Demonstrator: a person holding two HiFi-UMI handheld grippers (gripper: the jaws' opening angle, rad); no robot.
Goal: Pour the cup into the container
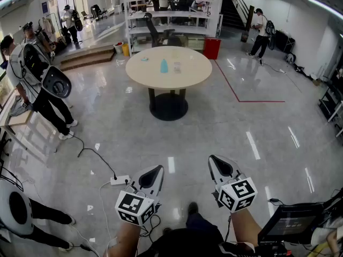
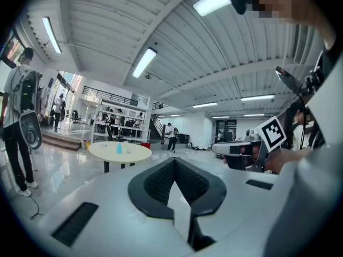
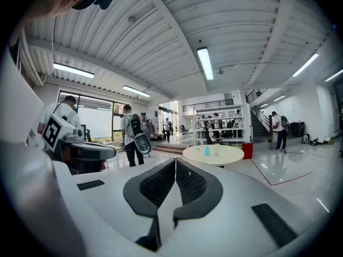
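Note:
Far ahead stands a round beige table (image 1: 190,75), also seen in the left gripper view (image 2: 104,151) and the right gripper view (image 3: 228,157). On it stand a light blue cup (image 1: 164,66) (image 2: 119,149) (image 3: 207,150) and, just to its right, a small clear container (image 1: 177,67) (image 3: 216,151). My left gripper (image 1: 156,169) (image 2: 174,163) and right gripper (image 1: 215,160) (image 3: 176,161) are held side by side close to the body, roughly level. Both are far short of the table. Each has its jaws shut with nothing between them.
A person with a backpack rig (image 1: 37,82) stands at the left. A power strip (image 1: 120,180) and cables lie on the glossy floor ahead of the left gripper. A red bin (image 1: 211,48) and shelving (image 1: 171,15) stand behind the table. A screen (image 1: 292,224) sits at bottom right.

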